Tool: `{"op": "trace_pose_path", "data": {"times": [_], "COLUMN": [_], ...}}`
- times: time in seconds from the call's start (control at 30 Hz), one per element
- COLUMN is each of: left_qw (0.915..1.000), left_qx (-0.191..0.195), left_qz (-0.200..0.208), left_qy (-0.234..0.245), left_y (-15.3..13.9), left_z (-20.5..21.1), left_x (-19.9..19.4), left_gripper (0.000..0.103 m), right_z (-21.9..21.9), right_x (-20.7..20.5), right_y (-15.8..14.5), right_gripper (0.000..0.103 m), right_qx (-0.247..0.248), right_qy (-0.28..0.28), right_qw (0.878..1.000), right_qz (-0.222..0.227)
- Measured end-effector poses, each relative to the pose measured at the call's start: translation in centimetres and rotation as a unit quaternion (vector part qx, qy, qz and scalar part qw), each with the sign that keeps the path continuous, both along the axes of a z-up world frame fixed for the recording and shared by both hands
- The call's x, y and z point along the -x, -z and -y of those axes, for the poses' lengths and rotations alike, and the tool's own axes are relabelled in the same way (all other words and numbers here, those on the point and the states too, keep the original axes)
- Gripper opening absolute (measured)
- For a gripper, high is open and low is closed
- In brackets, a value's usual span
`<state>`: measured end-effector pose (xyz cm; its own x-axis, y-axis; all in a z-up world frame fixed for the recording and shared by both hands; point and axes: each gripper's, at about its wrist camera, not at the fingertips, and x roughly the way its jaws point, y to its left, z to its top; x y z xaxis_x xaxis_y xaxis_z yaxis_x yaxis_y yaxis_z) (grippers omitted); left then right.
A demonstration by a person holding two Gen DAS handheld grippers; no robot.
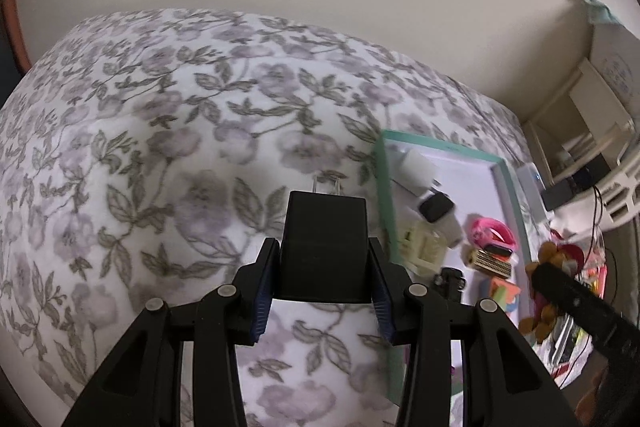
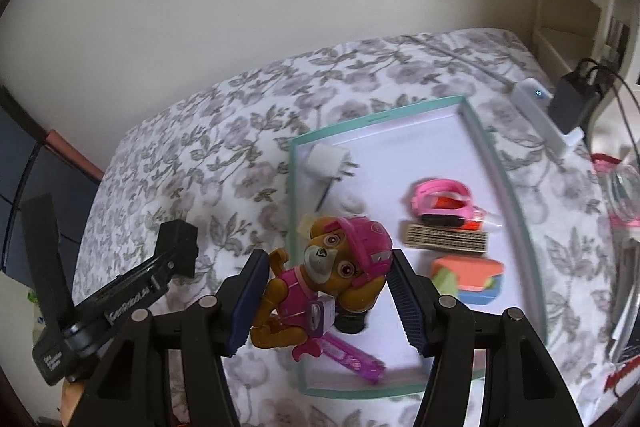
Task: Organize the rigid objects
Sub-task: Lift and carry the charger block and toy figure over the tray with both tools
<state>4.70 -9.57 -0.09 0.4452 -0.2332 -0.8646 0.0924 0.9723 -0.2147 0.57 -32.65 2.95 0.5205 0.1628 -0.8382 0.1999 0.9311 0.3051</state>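
While my left gripper (image 1: pixel 324 263) pinches the black plug adapter (image 1: pixel 323 251) above the floral bedspread (image 1: pixel 160 131), my right gripper (image 2: pixel 324 291) clamps the toy pup (image 2: pixel 320 279) over the teal-rimmed tray (image 2: pixel 500 163); its lumpy shape could twist free, I judge, scattering the pink watch (image 2: pixel 440 199).

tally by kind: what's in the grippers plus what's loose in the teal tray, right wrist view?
Plug adapters: 2, black one in the left gripper, white one in the tray
Toy figures: 1, pup in the right gripper
Pink watches: 1
Stamp blocks: 1
Orange, green and blue blocks: 1
Total: 6
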Motion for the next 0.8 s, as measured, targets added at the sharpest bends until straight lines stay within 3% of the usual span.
{"op": "trace_pose_path", "data": {"times": [0.4,0.8], "left_qw": [0.9963,0.9849], "left_qx": [-0.009,-0.037], "left_qz": [0.017,0.016], "left_qy": [0.084,0.168], "left_y": [-0.4,0.8], "left_z": [5.7,11.2], "left_x": [1.7,3.6], "left_gripper": [0.045,0.044], "right_z": [2.8,3.2], "right_x": [0.5,0.2], "right_y": [-0.1,2.1], "right_gripper": [0.063,0.064], "right_qx": [0.031,0.037], "right_qy": [0.031,0.031], "right_qw": [0.999,0.998], "right_qz": [-0.007,-0.044]}}
